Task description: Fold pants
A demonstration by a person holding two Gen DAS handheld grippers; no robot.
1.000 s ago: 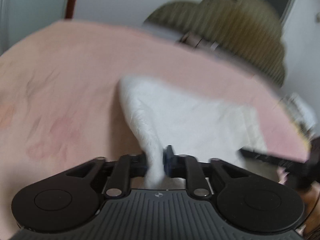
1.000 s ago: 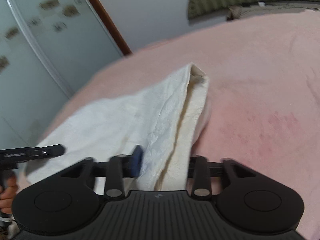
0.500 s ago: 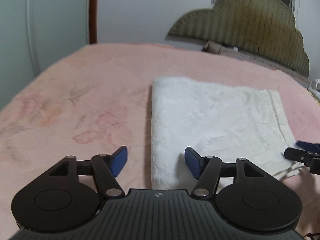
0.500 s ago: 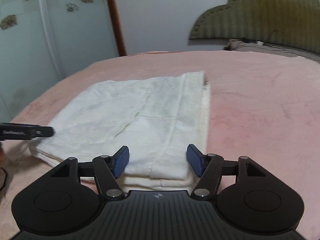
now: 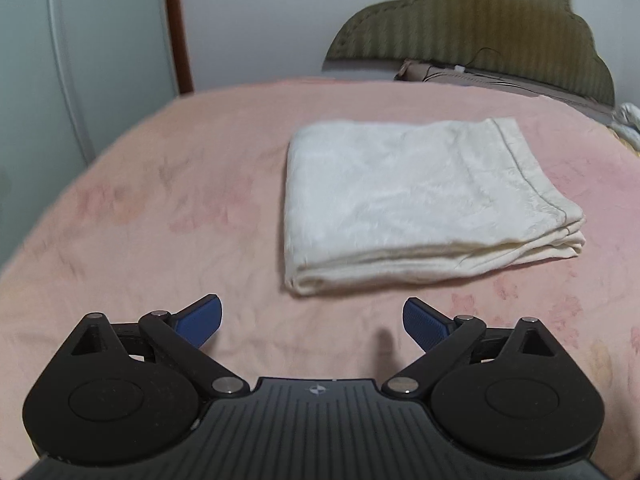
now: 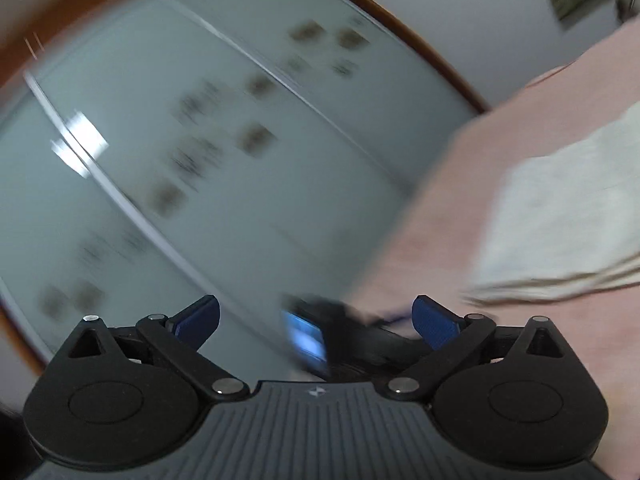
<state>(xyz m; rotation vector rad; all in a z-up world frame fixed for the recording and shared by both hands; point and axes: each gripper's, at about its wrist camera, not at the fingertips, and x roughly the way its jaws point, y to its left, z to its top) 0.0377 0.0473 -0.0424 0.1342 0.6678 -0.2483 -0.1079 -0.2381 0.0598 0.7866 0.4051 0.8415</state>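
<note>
On the pink bed (image 5: 192,184) the white pants (image 5: 416,204) lie folded into a flat stack of layers, with the fold toward us and the olive headboard (image 5: 480,20) behind them. We hold our left gripper (image 5: 312,320) just short of the near edge of the pants, touching nothing; its blue fingers (image 5: 200,318) have just been opening and now stand wide with only blanket between them. Our right gripper (image 6: 316,320) is swung toward a pale patterned wardrobe door (image 6: 180,140), its fingers (image 6: 434,322) likewise just opened wide and empty. That view is badly blurred; the dark shape between them is probably the left gripper, and the pants (image 6: 560,216) show at the right.
</note>
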